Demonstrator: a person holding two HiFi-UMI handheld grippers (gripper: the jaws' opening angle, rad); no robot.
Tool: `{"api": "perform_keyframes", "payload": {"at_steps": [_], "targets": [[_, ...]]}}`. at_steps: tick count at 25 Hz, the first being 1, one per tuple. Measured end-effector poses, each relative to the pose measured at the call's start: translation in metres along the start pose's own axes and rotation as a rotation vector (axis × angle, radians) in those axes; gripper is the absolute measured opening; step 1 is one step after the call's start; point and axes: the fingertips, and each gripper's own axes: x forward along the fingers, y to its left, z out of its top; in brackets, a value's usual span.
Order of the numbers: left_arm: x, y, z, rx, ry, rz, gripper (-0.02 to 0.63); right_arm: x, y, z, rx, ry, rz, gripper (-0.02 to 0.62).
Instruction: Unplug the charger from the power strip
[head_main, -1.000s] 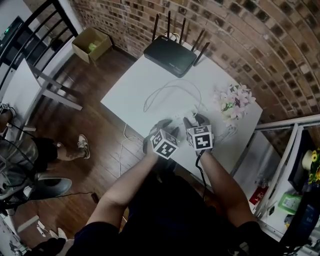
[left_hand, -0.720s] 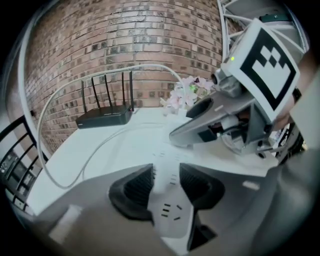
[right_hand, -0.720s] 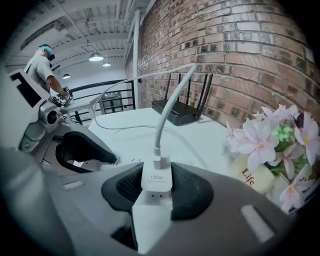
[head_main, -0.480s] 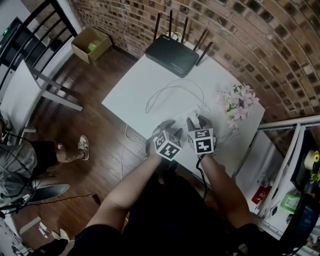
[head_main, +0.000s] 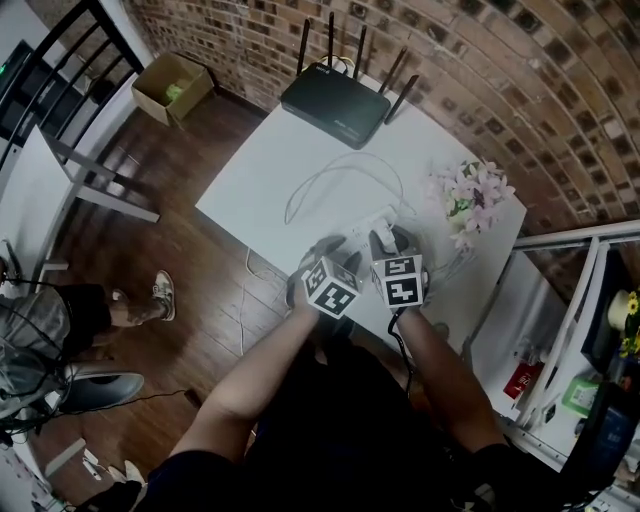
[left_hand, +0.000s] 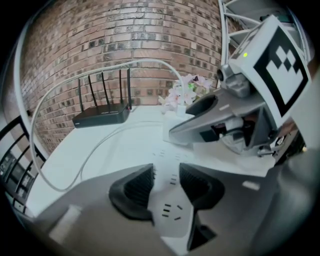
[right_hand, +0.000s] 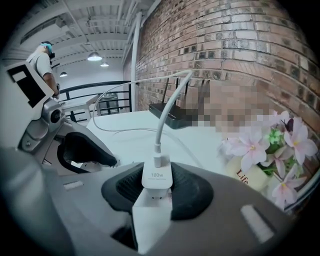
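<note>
A white power strip (left_hand: 171, 212) lies near the front edge of the white table (head_main: 262, 170). My left gripper (left_hand: 167, 189) is shut on it, one dark pad against each long side. A white charger (right_hand: 156, 179) stands plugged into the strip (right_hand: 149, 222), and its white cable (right_hand: 165, 107) rises and arcs away to the left. My right gripper (right_hand: 156, 189) has just been closing and now has the charger between its pads, shut on it. In the head view both grippers sit side by side, left gripper (head_main: 336, 250) and right gripper (head_main: 390, 240).
A black router (head_main: 335, 103) with several antennas stands at the table's far edge. A vase of pink flowers (head_main: 473, 197) sits close to the right of my right gripper. Loose cable (head_main: 340, 178) loops across the tabletop. A cardboard box (head_main: 170, 85) sits on the wooden floor at the far left.
The head view has shifted a little. Both grippers stay at the same spot on the power strip.
</note>
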Motion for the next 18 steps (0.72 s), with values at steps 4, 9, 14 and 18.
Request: {"api": "perform_keyframes", "payload": {"at_steps": [4,9,14,18], "targets": [[0.002,-0.002,0.002,0.009,-0.003,-0.001,0.17,-0.012,-0.005,0.008,0.041,-0.059,-0.01,0.14],[0.003,-0.001,0.0,0.008,-0.006,0.001,0.17,-0.029,0.001,0.032,0.104,-0.132,0.051,0.14],[-0.027,-0.005,0.013,-0.071,-0.141,-0.045,0.062,-0.054,-0.006,0.031,0.48,-0.171,0.191,0.141],[-0.072,-0.011,0.018,-0.162,-0.262,-0.049,0.051,-0.073,-0.018,0.023,0.667,-0.204,0.247,0.141]]}}
